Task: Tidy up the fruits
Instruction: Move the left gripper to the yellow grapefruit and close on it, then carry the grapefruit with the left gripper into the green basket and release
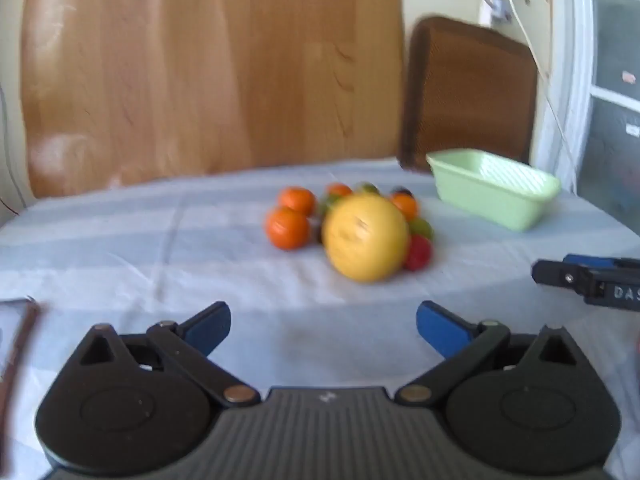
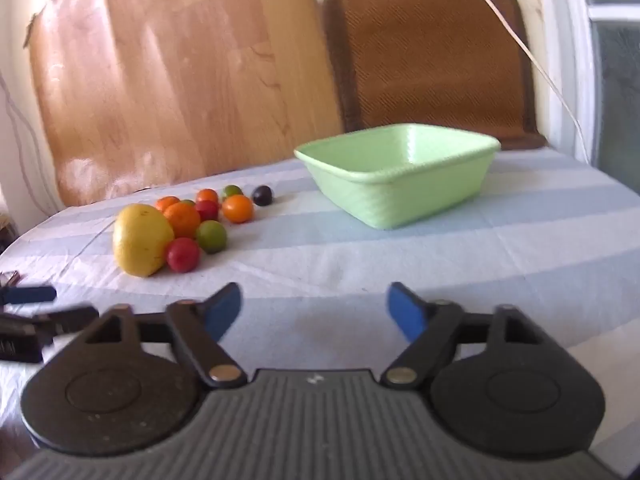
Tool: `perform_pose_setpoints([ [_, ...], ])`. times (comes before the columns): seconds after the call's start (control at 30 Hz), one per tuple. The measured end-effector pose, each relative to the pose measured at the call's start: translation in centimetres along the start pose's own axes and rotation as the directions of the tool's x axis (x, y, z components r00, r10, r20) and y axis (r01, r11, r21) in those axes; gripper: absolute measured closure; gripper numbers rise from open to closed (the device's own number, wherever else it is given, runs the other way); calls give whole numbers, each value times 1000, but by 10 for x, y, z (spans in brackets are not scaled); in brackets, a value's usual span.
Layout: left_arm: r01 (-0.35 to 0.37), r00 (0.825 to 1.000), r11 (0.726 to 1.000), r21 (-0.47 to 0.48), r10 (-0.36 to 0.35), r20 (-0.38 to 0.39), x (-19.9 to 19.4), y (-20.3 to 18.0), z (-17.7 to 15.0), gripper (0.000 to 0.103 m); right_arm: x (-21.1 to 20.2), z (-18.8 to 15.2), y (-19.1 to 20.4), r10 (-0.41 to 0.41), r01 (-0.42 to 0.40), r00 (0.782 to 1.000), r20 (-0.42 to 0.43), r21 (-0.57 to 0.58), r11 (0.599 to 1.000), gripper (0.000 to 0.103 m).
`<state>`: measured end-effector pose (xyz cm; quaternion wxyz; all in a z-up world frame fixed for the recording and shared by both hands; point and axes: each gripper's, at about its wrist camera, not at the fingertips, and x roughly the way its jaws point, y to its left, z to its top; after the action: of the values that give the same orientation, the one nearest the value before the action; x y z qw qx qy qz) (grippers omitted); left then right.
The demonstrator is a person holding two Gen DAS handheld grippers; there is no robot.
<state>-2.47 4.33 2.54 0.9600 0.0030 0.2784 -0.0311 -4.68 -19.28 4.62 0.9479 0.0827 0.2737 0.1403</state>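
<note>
Yellow fruit point(image 1: 366, 238) heads the pile at twelve o'clock of my left tongs point(image 1: 323, 330), which gape wide and empty over the striped bench point(image 1: 120, 248); my right tongs point(image 2: 315, 312) also stand apart, holding nothing, green tub point(image 2: 398, 178) at one o'clock

a dining corner in a home

a round table point(image 2: 520, 216) wears a pale striped cloth, with a brown woven-back chair point(image 2: 432, 56) pushed up to its far side. a wooden board point(image 2: 172, 80) leans against a cream wall, and a white-framed window point(image 1: 612, 92) sits at the right. loose fruit point(image 2: 184, 224) and a green plastic basin point(image 2: 400, 176) lie on the cloth.
</note>
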Motion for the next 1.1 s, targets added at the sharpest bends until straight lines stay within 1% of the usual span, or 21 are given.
perform_pose_setpoints([
  [0.03, -9, 1000, 1000, -17, 10, 13, 0, 6, 3, 6, 2, 5, 4, 48, -48, 999, 2, 0, 999, 56],
  [0.07, -13, 1000, 999, -49, 15, 28, -3, 16, 5, 10, 5, 11, 8, 100, -100, 995, 5, 7, 995, 65],
  [0.13, -6, 999, 993, -115, 12, 47, -6, 34, 8, 15, 13, 28, 20, 196, -196, 980, 17, 17, 980, 67],
  [0.2, 11, 997, 986, -169, 2, 73, -10, 47, 6, 20, 27, 42, 32, 253, -253, 967, 16, 15, 967, 74],
  [0.27, 53, 996, 973, -223, -36, 79, -9, 57, 10, 22, 46, 54, 40, 264, -264, 964, -2, 42, 964, 75],
  [0.37, 173, 984, 935, -310, -150, 96, -3, 71, 14, 24, 70, 63, 48, 283, -280, 959, -26, 76, 957, 75],
  [0.43, 223, 974, 918, -328, -197, 111, 1, 74, 17, 25, 84, 63, 56, 303, -295, 949, -85, 94, 951, 75],
  [0.5, 252, 967, 909, -332, -222, 127, 2, 78, 14, 21, 84, 58, 65, 371, -357, 924, -90, 138, 924, 74],
  [0.57, 275, 961, 892, -357, -242, 135, 7, 80, 12, 6, 81, 56, 81, 451, -435, 886, -111, 138, 890, 73],
  [0.6, 287, 957, 883, -371, -253, 139, 9, 83, 11, 6, 74, 57, 91, 484, -474, 867, -116, 104, 874, 73],
  [0.67, 298, 954, 873, -387, -265, 138, 13, 87, 8, 6, 68, 56, 101, 512, -507, 851, -115, 71, 859, 73],
  [0.7, 298, 954, 867, -399, -269, 130, 16, 91, 7, 6, 68, 56, 103, 493, -493, 863, -110, 31, 870, 73],
  [0.73, 301, 953, 859, -413, -276, 121, 20, 93, 7, 8, 67, 54, 106, 465, -470, 878, -115, -19, 883, 67],
  [0.77, 312, 950, 847, -429, -291, 116, 22, 95, 6, 10, 72, 53, 110, 433, -445, 891, -135, -70, 893, 57],
  [0.8, 327, 944, 836, -440, -309, 115, 25, 98, 5, 11, 75, 50, 112, 424, -440, 892, -155, -93, 893, 57],
  [0.83, 320, 946, 837, -444, -305, 106, 28, 98, 4, 12, 79, 48, 112, 429, -449, 885, -181, -93, 888, 57],
  [0.9, 278, 960, 862, -423, -266, 89, 30, 96, 2, 24, 85, 43, 114, 441, -464, 874, -206, -80, 882, 57],
  [0.93, 259, 965, 871, -417, -248, 82, 30, 95, 1, 32, 84, 42, 116, 444, -466, 875, -196, -89, 880, 56],
  [0.97, 247, 968, 875, -416, -239, 73, 32, 96, 1, 35, 85, 42, 119, 442, -467, 876, -195, -107, 878, 56],
  [1.0, 248, 968, 870, -426, -243, 67, 33, 99, 1, 35, 83, 42, 123, 438, -466, 877, -196, -134, 874, 56],
  [1.1, 247, 967, 863, -441, -251, 52, 36, 105, 0, 35, 80, 39, 133, 430, -465, 882, -195, -205, 861, 46],
])
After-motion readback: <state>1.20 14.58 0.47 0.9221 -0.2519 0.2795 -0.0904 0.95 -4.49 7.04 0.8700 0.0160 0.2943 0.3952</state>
